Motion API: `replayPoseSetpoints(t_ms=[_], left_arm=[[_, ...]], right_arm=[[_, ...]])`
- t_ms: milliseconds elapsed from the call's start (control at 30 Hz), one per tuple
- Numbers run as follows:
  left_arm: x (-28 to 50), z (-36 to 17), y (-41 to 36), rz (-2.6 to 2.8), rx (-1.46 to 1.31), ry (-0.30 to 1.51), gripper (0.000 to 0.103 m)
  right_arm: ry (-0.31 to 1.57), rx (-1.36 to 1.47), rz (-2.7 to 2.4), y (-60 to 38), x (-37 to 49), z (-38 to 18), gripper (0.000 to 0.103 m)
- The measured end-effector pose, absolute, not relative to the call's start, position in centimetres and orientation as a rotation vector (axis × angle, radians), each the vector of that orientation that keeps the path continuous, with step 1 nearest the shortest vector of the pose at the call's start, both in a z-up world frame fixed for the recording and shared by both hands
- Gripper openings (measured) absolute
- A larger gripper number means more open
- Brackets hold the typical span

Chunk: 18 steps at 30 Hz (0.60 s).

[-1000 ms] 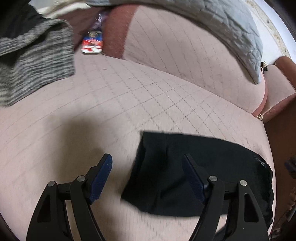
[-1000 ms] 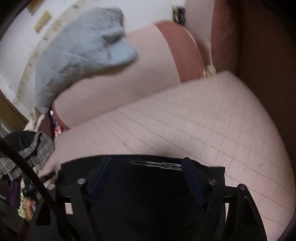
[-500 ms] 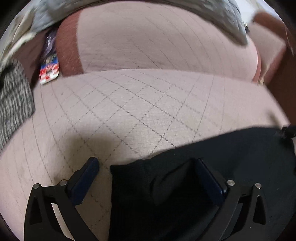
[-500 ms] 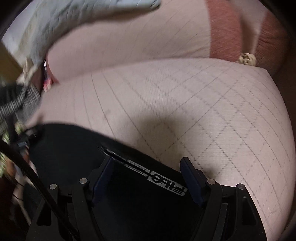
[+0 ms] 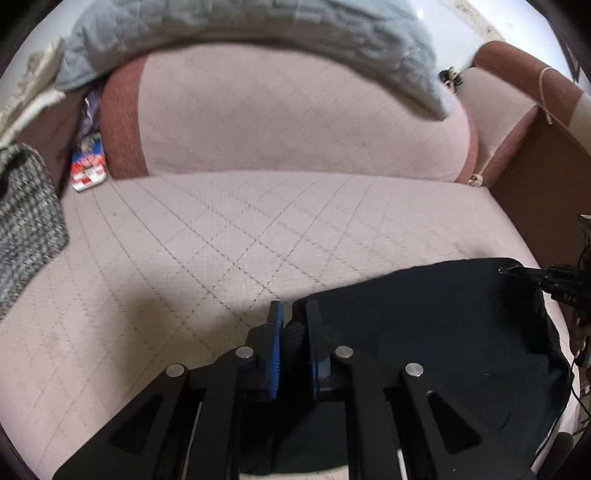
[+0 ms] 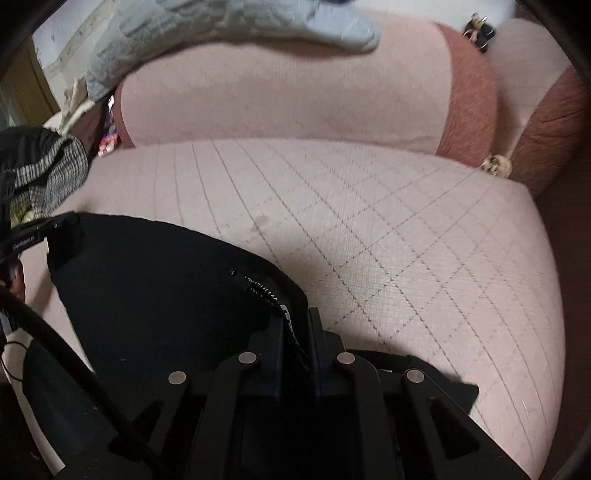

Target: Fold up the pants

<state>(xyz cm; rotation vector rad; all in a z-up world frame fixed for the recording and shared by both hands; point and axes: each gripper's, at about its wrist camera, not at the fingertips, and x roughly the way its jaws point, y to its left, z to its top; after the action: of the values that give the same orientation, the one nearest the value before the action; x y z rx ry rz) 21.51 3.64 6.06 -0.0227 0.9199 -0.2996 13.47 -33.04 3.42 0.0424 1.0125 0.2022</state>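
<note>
In the left wrist view, our left gripper [image 5: 293, 317] has its two blue-padded fingers [image 5: 275, 347] pressed nearly together, pinching a corner of the black pants [image 5: 443, 332]. We count one pair of pants, lying on the near right part of the pink quilted sofa seat [image 5: 221, 240] and reaching to its right edge. At that far corner we see the tip of our right gripper [image 5: 532, 274] touching the cloth. One grey quilted blanket [image 5: 258, 26] is draped over the top of the backrest. One grey knitted garment [image 5: 26, 214] lies on the seat's left edge. One red, white and blue packet [image 5: 88, 170] is wedged in the gap at the left end of the backrest. We see no containers in this view.

In the right wrist view, our right gripper [image 6: 297, 325] is likewise closed down on the pants [image 6: 155, 288], gripping the waistband corner beside a white-lettered label [image 6: 258, 286]. The pants spread from there to the left across the sofa seat [image 6: 406, 240]. At their far left corner the left gripper [image 6: 55, 226] meets the cloth. The same blanket [image 6: 184, 26], knitted garment [image 6: 51, 177] and packet [image 6: 109, 140] show, one of each. One black cable [image 6: 74, 365] crosses the lower left.
</note>
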Motion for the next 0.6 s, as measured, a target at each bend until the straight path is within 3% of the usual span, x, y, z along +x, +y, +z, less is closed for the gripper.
replayPoseSetpoints(t_ms=[300,600], left_arm=[[11.7,12.0,5.3,-0.302,0.011,0.774,0.012],[-1.1,11.1,6.5,-0.311,0.012,0.745,0.012]], right_arm=[[0.896,0.078,0.193,-32.7,3.2,9.4,0.012],[0.960,0.102,0.212,-30.9,-9.1,6.5,0.012]])
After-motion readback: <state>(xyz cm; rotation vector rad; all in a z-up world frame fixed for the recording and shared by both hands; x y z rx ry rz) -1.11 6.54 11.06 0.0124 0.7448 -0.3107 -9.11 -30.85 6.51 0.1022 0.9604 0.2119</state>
